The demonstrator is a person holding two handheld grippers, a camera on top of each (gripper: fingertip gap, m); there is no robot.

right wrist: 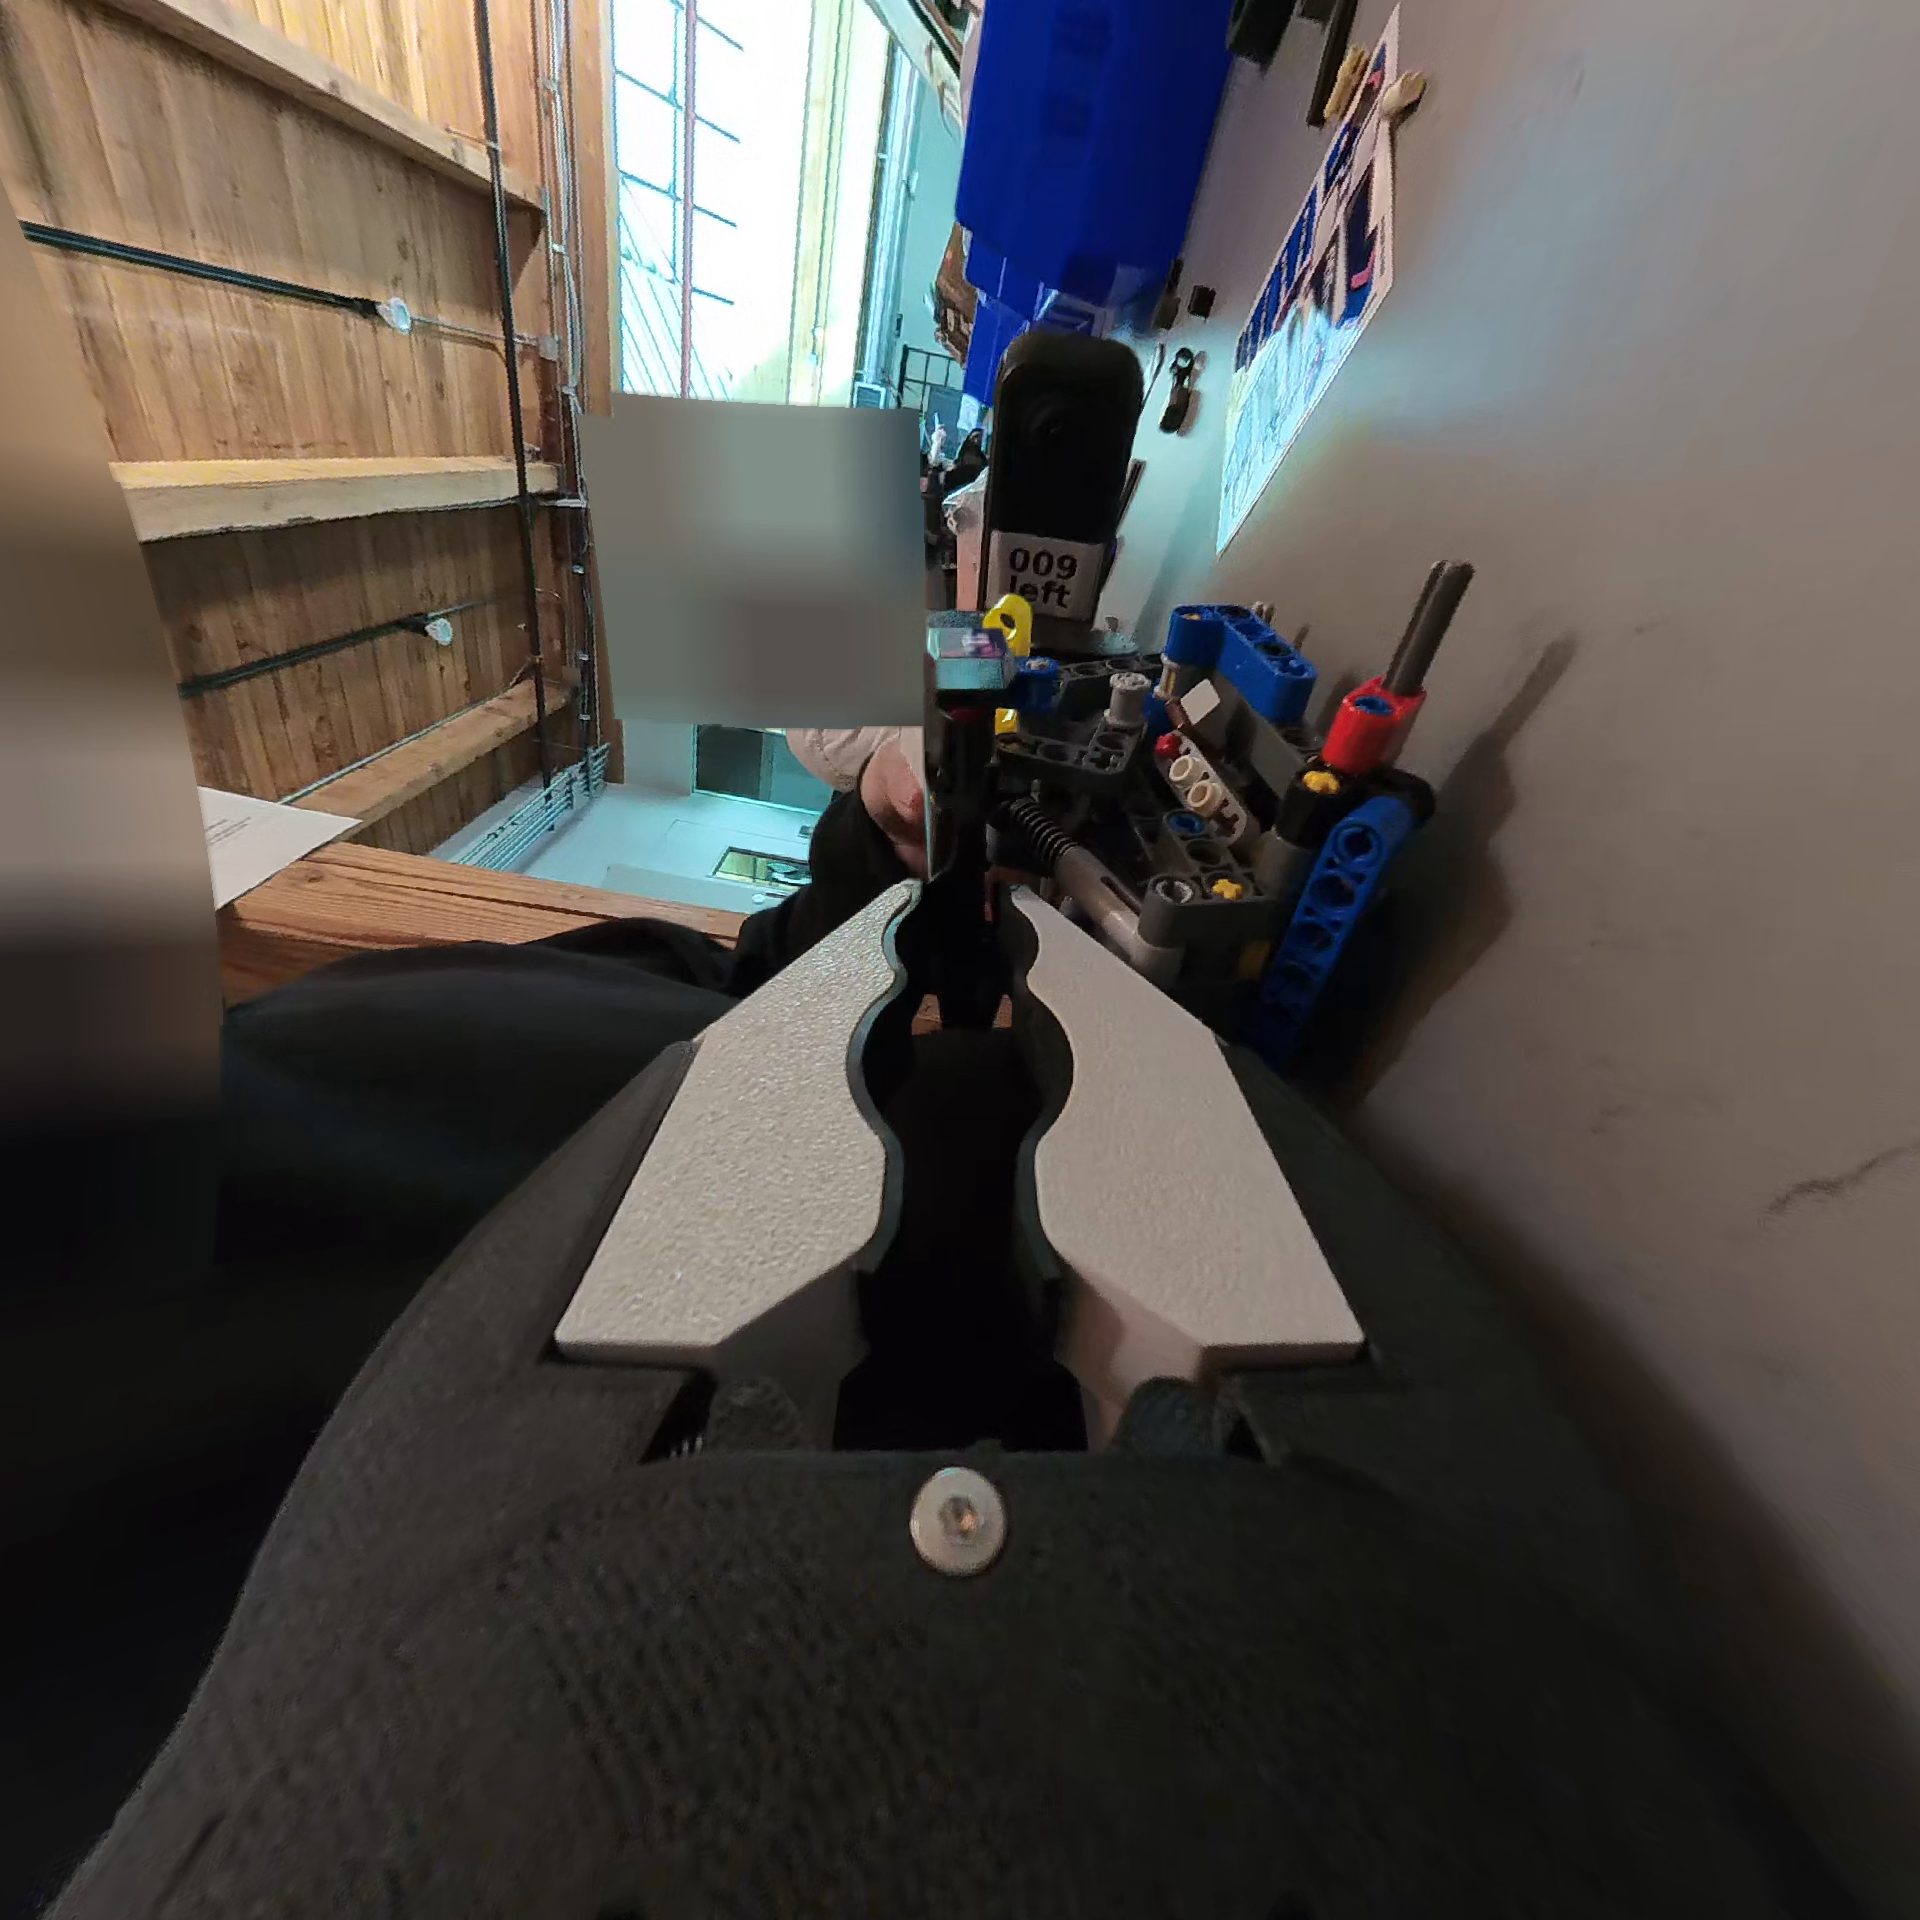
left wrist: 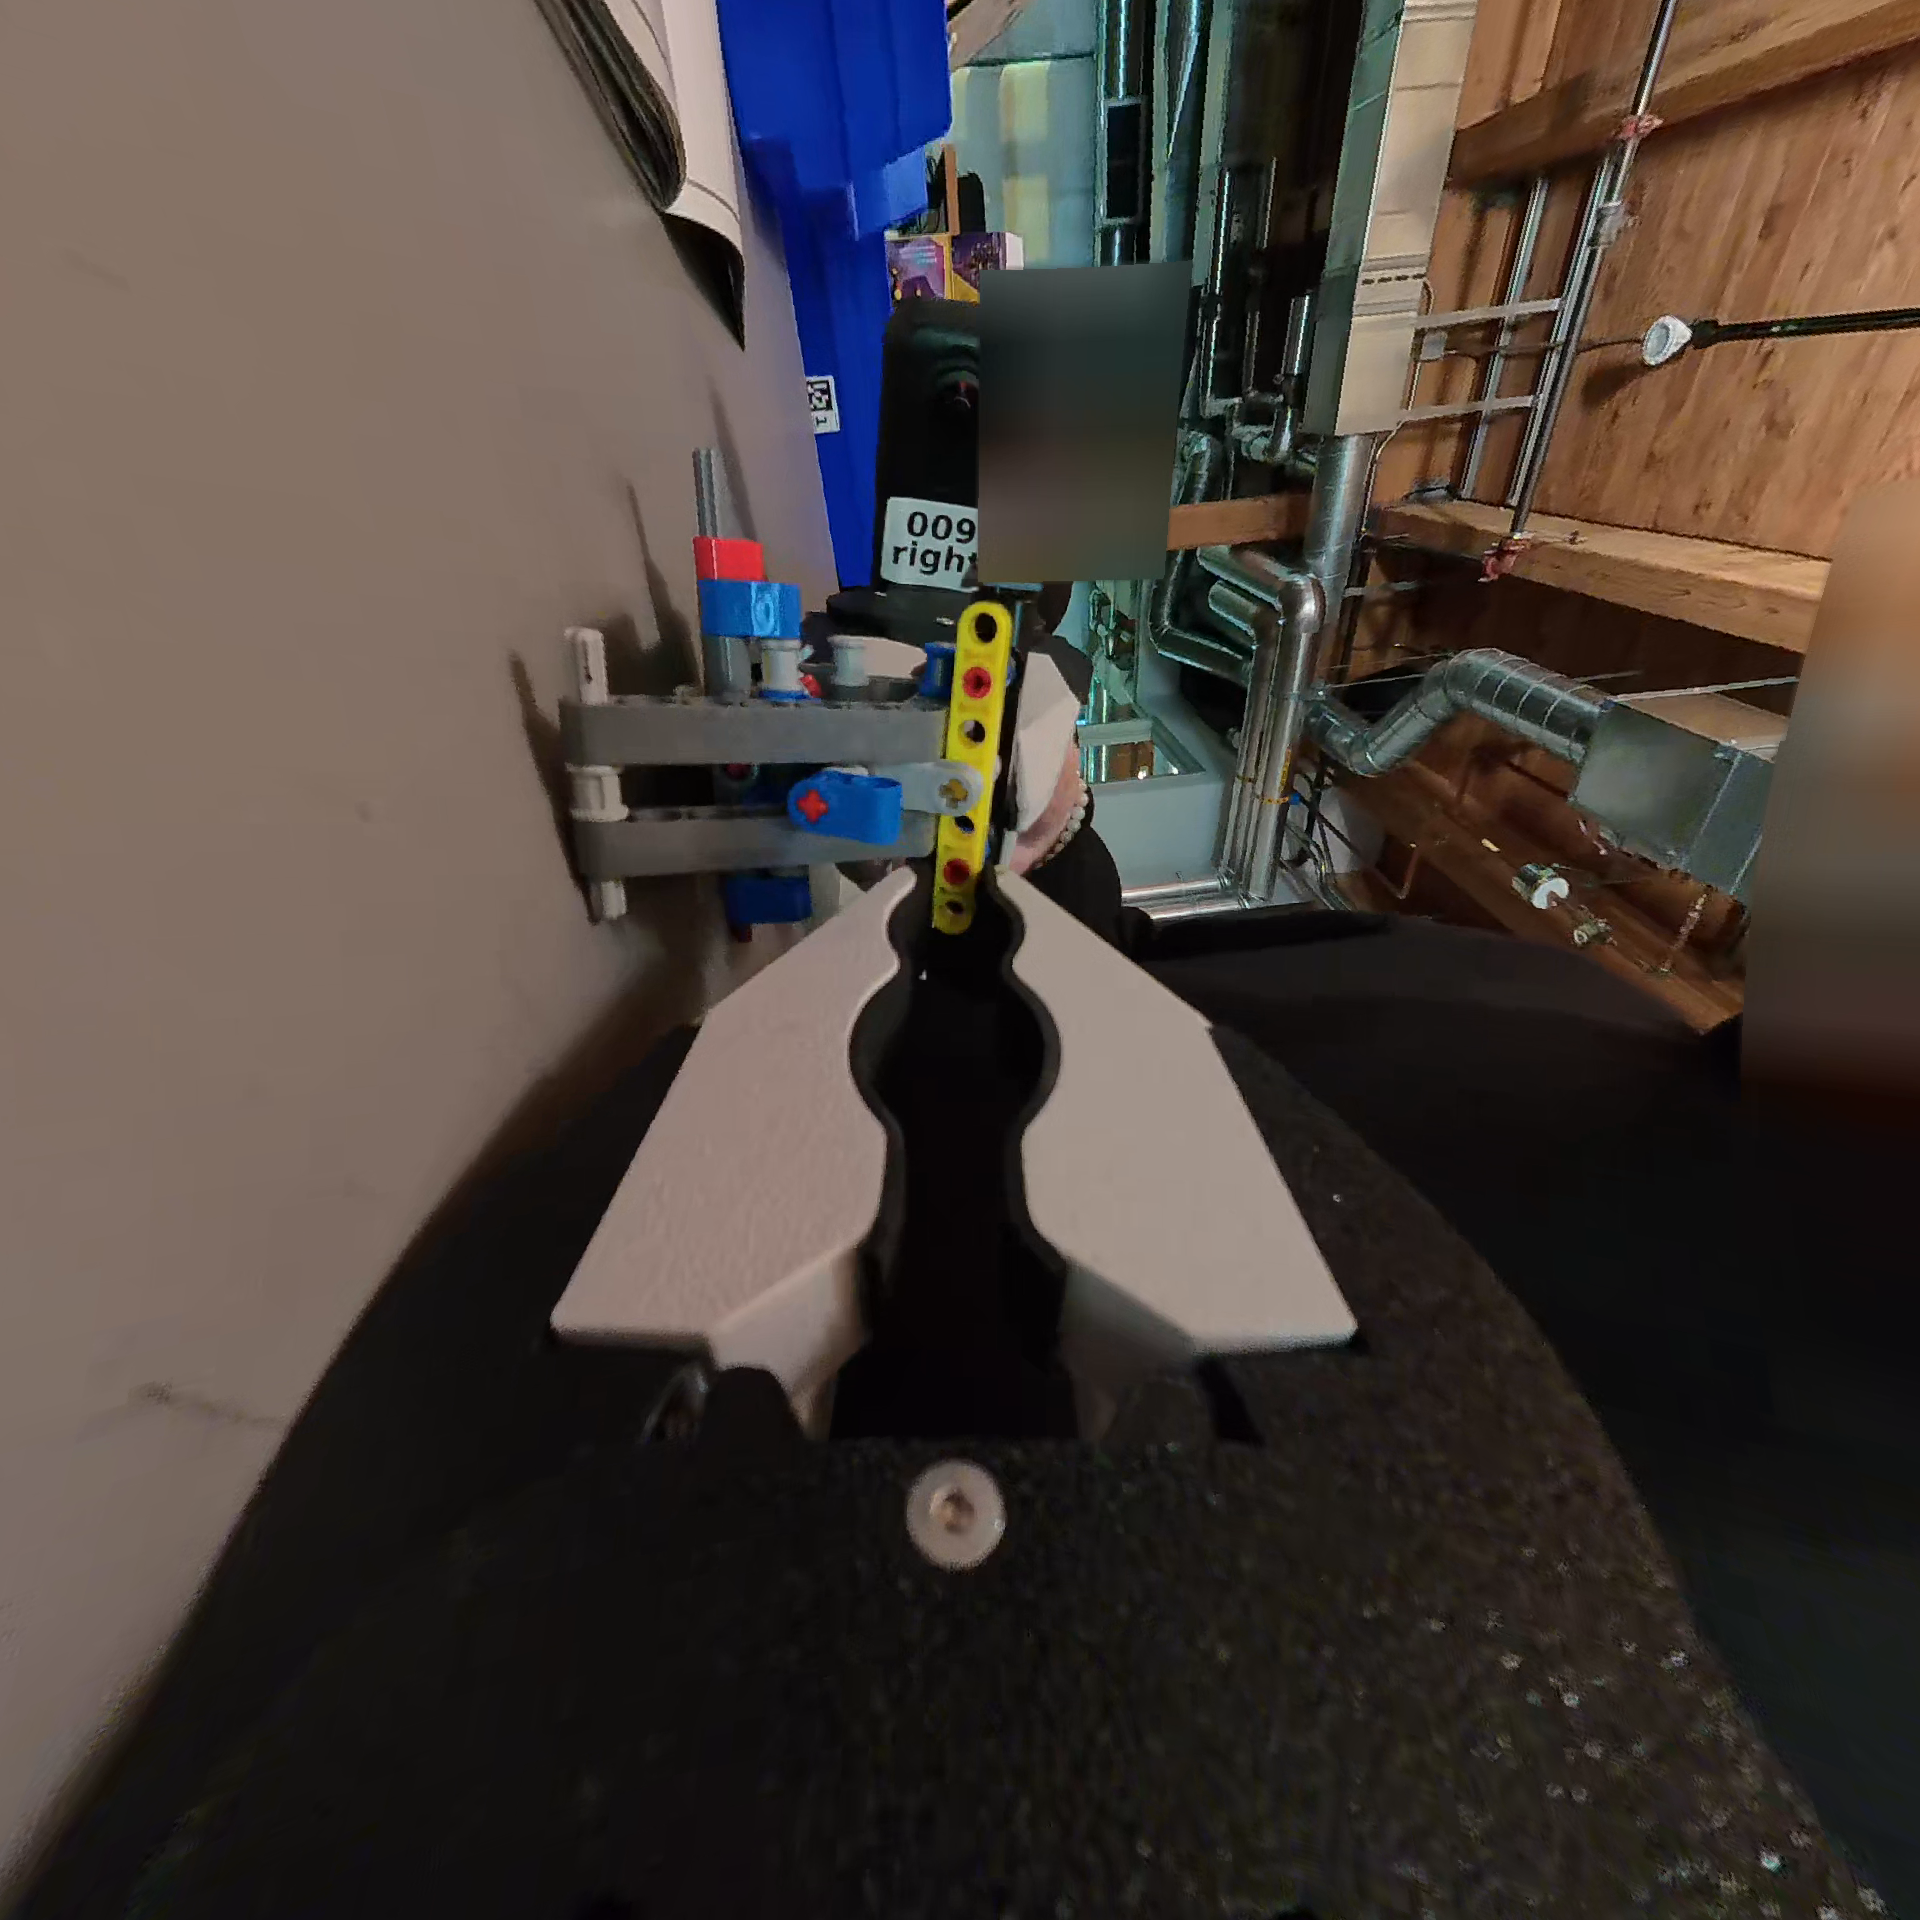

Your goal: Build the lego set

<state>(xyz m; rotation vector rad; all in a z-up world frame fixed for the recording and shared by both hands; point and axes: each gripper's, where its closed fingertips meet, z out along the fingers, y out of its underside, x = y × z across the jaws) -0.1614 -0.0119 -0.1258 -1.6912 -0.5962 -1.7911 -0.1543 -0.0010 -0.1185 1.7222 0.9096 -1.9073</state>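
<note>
My left gripper [left wrist: 956, 899] is shut on the lower end of a yellow perforated beam [left wrist: 971, 727] with red pins in its holes. The beam is at the end of a grey, blue and red brick model [left wrist: 748, 732] that rests on the pale table [left wrist: 260, 727]. My right gripper [right wrist: 966, 904] is shut on a black beam [right wrist: 966, 831] at the same end of the model [right wrist: 1195, 810]. In the left wrist view the right gripper's pale finger [left wrist: 1049, 717] shows just behind the yellow beam. The yellow beam's tip [right wrist: 1010, 621] shows in the right wrist view.
A blue bin [left wrist: 831, 208] stands on the table beyond the model, and it also shows in the right wrist view [right wrist: 1081, 156]. A printed sheet [right wrist: 1309, 281] lies near it. A person's dark clothing [left wrist: 1455, 1039] is close by. Wooden walls [left wrist: 1662, 312] and metal ducts [left wrist: 1455, 707] lie behind.
</note>
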